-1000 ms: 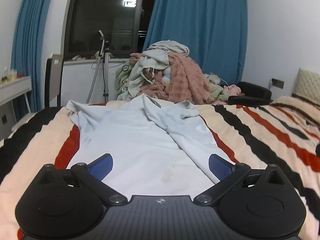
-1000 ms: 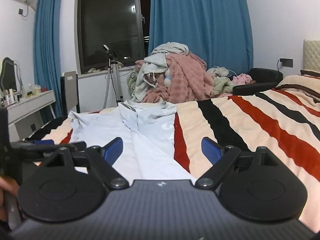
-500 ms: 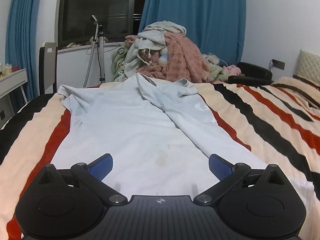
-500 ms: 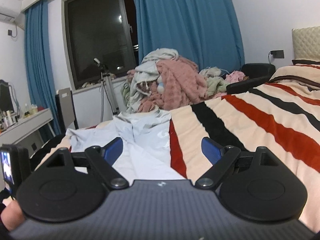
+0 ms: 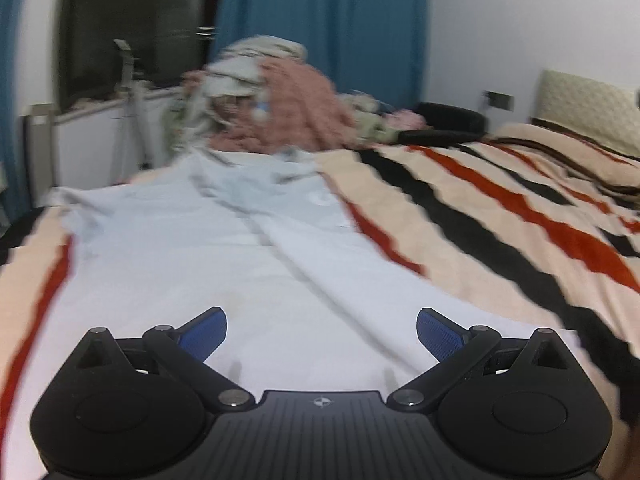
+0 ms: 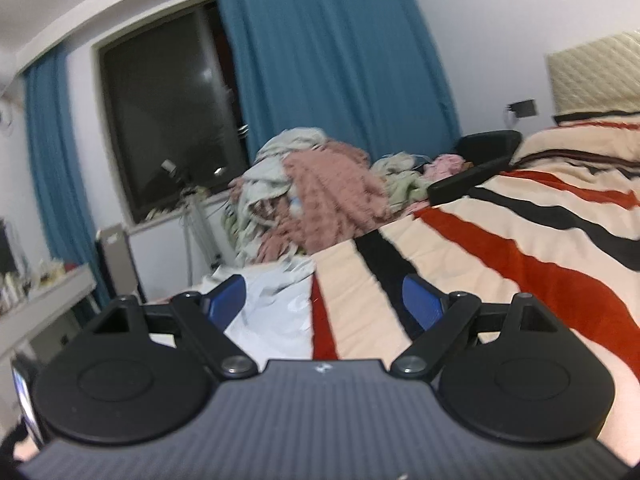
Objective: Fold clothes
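A pale blue shirt [image 5: 224, 248] lies spread flat on the striped bed, collar at the far end, with its right side folded in over the middle. My left gripper [image 5: 322, 330] is open and empty, hovering over the shirt's near hem. My right gripper [image 6: 324, 300] is open and empty, raised and tilted above the bed; it looks over the shirt's right edge [image 6: 276, 316].
The bed cover [image 5: 500, 216] has cream, red and black stripes and stretches to the right. A pile of clothes with a pink blanket [image 5: 296, 108] sits past the bed's far end. A tripod [image 5: 128, 92], window and blue curtains stand behind. A desk [image 6: 44, 292] is on the left.
The left gripper moved right and a little forward over the shirt. The right gripper lifted and tilted, so the view now shows less of the shirt. Both stayed open.
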Tool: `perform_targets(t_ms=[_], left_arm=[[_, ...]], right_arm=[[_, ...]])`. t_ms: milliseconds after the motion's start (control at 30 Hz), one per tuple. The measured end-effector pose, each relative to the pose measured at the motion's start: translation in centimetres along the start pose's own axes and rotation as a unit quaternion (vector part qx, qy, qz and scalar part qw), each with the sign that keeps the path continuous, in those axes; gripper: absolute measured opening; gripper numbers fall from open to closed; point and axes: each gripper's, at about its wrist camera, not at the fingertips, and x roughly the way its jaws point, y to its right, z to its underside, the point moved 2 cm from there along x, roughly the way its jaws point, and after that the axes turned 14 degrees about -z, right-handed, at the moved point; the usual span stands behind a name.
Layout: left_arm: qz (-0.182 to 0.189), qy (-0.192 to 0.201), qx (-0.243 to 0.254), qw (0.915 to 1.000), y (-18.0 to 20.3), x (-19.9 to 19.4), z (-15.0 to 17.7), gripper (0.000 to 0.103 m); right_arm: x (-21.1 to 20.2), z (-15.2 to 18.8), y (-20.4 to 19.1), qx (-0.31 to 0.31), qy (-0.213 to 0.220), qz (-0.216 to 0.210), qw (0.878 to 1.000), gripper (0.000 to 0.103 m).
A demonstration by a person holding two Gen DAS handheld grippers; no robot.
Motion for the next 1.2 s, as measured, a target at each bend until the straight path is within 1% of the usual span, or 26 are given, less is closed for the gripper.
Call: perform_targets(t_ms=[133, 233, 300, 433, 567, 700, 767, 833, 867, 933, 967, 1000, 1067, 1133, 1200], left_arm=[[0.038, -0.016, 0.01, 0.9991, 4.1, 1.0, -0.3, 0.1], [0.064, -0.021, 0.034, 0.9972, 7.8, 1.6, 0.0, 0.097], [0.083, -0.021, 0.045, 0.9954, 10.2, 1.9, 0.3, 0.092], [0.124, -0.025, 0.055, 0.9905, 14.3, 2.4, 0.7, 0.088], [0.155, -0.023, 0.066, 0.9854, 17.0, 2.4, 1.7, 0.086], [0.188, -0.021, 0.076, 0.979, 19.7, 2.4, 2.7, 0.085], [0.205, -0.02, 0.081, 0.9753, 21.1, 2.4, 3.2, 0.082], [0.207, -0.024, 0.092, 0.9737, 22.2, 2.5, 4.0, 0.079], [0.199, -0.027, 0.099, 0.9746, 22.7, 2.9, 4.4, 0.076], [0.173, -0.032, 0.104, 0.9789, 23.2, 3.9, 5.1, 0.065], [0.17, -0.034, 0.093, 0.9805, 23.0, 4.3, 5.3, 0.052], [0.168, -0.036, 0.079, 0.9819, 22.7, 4.7, 5.4, 0.031], [0.172, -0.042, 0.046, 0.9831, 21.5, 5.2, 5.0, 0.006], [0.177, -0.036, 0.014, 0.9834, 19.5, 4.3, 4.1, 0.005], [0.171, -0.019, -0.011, 0.985, 16.9, 2.3, 3.0, 0.005]], right_arm=[[-0.8, -0.4, 2.4, 0.039, 0.01, 0.019, 0.999, 0.087], [-1.1, -0.4, 4.0, 0.054, 0.013, 0.042, 0.998, 0.087], [-1.2, -0.3, 4.8, 0.067, 0.016, 0.052, 0.996, 0.087], [-1.4, -0.3, 6.0, 0.087, 0.025, 0.067, 0.994, 0.087], [-2.2, -0.4, 7.0, 0.097, 0.039, 0.077, 0.992, 0.087], [-2.6, -0.4, 8.2, 0.128, 0.043, 0.076, 0.988, 0.087], [-2.5, -0.3, 8.5, 0.134, 0.043, 0.077, 0.987, 0.087], [-2.4, -0.2, 8.8, 0.134, 0.039, 0.078, 0.987, 0.087], [-2.3, -0.1, 8.9, 0.135, 0.036, 0.079, 0.987, 0.087], [-1.8, 0.3, 9.3, 0.137, 0.029, 0.084, 0.987, 0.087], [-1.6, 0.5, 9.4, 0.138, 0.025, 0.087, 0.986, 0.087], [-1.3, 0.6, 9.6, 0.139, 0.02, 0.089, 0.986, 0.087], [-0.7, 1.0, 9.9, 0.135, 0.007, 0.094, 0.986, 0.087], [-0.1, 1.2, 10.1, 0.129, -0.006, 0.094, 0.987, 0.087], [0.0, 1.2, 9.9, 0.12, -0.008, 0.088, 0.989, 0.087]])
